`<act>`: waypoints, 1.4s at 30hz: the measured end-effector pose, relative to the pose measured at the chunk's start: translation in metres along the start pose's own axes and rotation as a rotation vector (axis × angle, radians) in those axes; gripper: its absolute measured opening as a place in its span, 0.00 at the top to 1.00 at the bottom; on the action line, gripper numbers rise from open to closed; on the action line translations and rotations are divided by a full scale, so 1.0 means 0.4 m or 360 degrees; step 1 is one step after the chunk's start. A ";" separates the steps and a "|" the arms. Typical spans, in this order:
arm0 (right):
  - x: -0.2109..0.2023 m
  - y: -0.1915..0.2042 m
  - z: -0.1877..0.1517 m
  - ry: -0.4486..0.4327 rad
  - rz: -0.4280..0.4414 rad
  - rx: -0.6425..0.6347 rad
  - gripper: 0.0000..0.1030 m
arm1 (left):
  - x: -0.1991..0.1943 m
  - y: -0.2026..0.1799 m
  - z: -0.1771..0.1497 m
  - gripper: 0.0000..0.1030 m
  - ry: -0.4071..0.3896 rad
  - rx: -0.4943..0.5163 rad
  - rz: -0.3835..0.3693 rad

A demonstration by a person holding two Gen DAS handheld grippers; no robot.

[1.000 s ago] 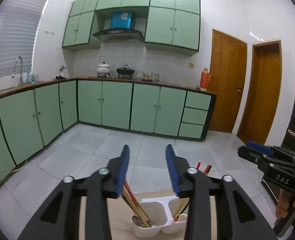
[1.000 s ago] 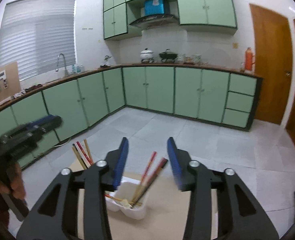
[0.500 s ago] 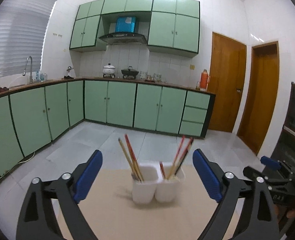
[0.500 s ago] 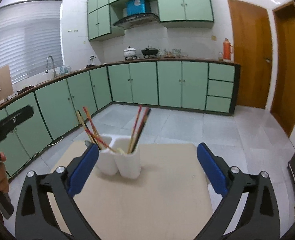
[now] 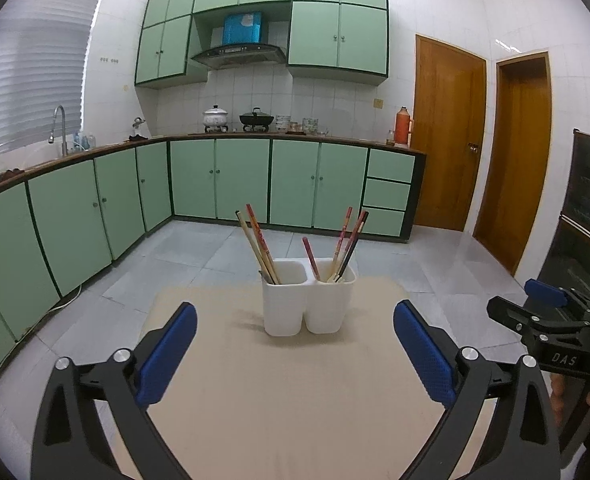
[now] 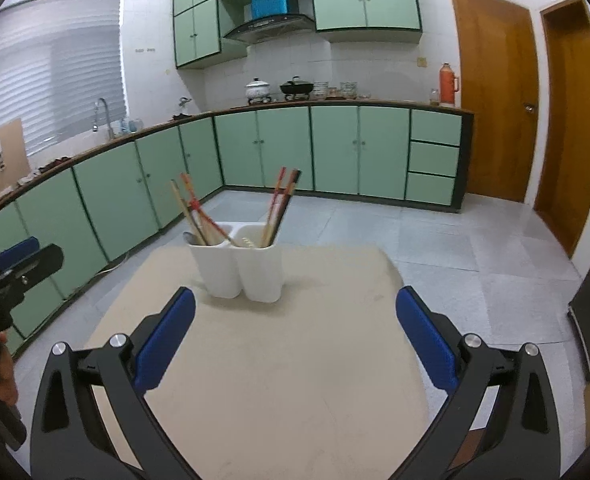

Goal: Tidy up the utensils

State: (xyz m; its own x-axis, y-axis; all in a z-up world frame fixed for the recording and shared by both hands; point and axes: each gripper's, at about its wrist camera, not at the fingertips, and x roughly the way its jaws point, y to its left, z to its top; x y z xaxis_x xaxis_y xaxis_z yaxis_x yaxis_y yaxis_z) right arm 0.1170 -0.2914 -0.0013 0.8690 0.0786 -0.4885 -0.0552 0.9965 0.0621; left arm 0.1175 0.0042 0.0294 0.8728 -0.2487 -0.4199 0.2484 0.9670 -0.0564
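A white two-compartment utensil holder [image 5: 285, 312] [image 6: 219, 272] stands upright at the far middle of the beige table [image 5: 295, 408] [image 6: 295, 368]. Chopsticks [image 5: 257, 240] [image 6: 189, 208] lean in its left compartment beside a spoon [image 6: 189, 237]. More chopsticks [image 5: 347, 240] [image 6: 281, 200] lean in the right compartment. My left gripper [image 5: 295, 308] hangs over the near table, its jaws opening wide with nothing between them. Back from the holder, my right gripper [image 6: 295, 294] stands open and empty.
A person's hand [image 5: 575, 392] shows at the right edge of the left wrist view, and another hand [image 6: 3, 380] at the left edge of the right wrist view. Green cabinets [image 5: 215, 180], grey floor tiles and wooden doors [image 5: 447, 136] surround the table.
Both grippers drew back from above the holder and sank toward the near table. Their jaws spread from narrow to wide, so the holder now stands farther away.
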 end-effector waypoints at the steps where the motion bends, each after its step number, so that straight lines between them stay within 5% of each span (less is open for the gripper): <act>1: -0.008 0.006 0.000 -0.0006 0.0006 -0.0008 0.05 | -0.007 0.001 0.001 0.06 0.0003 0.0001 -0.0012; 19: -0.123 0.059 0.067 -0.0164 0.0089 -0.0101 0.05 | -0.109 -0.019 0.033 0.06 -0.0101 0.0007 0.0030; 42: -0.122 0.093 0.107 -0.0191 0.0134 -0.0132 0.05 | -0.117 -0.006 0.033 0.06 -0.0132 -0.0006 0.0039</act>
State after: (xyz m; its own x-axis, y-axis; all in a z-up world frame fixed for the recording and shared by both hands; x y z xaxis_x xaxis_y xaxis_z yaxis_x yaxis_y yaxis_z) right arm 0.0935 -0.2594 0.0622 0.9119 0.1629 -0.3767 -0.1661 0.9858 0.0241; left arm 0.0816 0.0128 0.0614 0.9104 -0.2283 -0.3450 0.2250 0.9731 -0.0501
